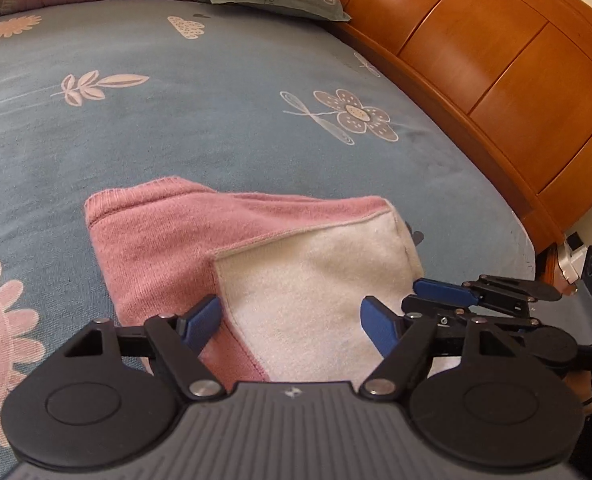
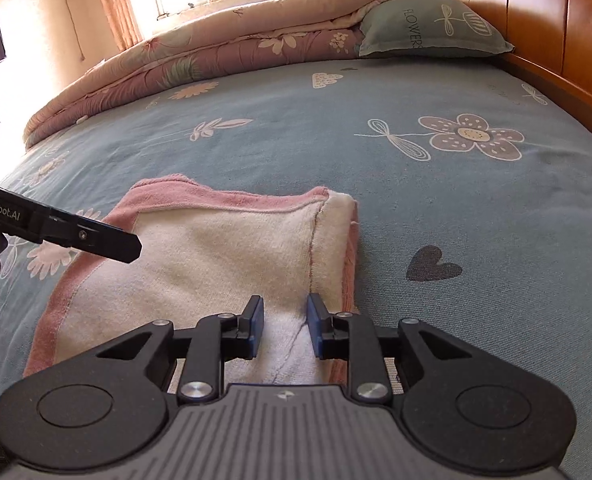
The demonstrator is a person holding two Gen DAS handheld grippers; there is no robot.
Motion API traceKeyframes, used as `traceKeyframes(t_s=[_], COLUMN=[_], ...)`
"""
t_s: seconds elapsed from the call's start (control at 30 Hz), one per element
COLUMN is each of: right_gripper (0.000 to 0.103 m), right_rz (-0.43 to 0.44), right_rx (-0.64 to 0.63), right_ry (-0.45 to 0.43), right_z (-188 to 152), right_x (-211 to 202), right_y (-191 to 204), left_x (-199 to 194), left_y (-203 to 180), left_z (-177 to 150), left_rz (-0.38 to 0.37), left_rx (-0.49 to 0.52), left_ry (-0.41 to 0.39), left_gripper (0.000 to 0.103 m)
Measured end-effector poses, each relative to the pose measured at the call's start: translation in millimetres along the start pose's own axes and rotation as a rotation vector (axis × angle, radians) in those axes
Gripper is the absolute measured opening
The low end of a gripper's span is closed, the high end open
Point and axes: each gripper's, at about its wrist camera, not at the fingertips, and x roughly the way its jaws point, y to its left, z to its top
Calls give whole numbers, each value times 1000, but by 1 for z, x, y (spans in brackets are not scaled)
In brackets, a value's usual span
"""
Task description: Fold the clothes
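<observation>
Right wrist view: right gripper (image 2: 284, 326) slightly parted, pinching nothing, over the folded garment's (image 2: 199, 256) near right edge.
Left gripper (image 1: 291, 322): spread wide, empty, garment beneath and ahead.
Garment axis: runs away from both claws.
Nearer: roughly equal.

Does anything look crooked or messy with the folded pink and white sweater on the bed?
Slightly: the pink and white sweater lies folded, but its layers don't line up, leaving an uneven pink border. No damage is visible.
</observation>
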Motion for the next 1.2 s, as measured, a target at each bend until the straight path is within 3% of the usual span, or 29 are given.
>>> traceKeyframes(t_s=[0.3,0.57,0.67,0.87,1.1,1.2], right_gripper=[28,29,29,30,36,36], right_rz=[-4,1,0,-9,75,136], right_rx=[0,7,12,10,36,23], right_ry=[-34,-49,-56,-54,-70,-83], right_z=[-5,-8,-9,-9,-4,-9], right_x=[-1,-1,-1,-2,-26,-49], right_y=[1,1,2,4,0,4], left_x=[49,17,25,63,-11,-28], left_y=[16,0,-4,3,-20,-23], left_z=[21,31,33,38,17,-4], left_rz=[45,19,39,85,86,59], left_rx=[-28,17,39,-28,36,-12], left_ry=[8,-70,-46,34,-14,-1], left_gripper=[76,76,76,75,77,77])
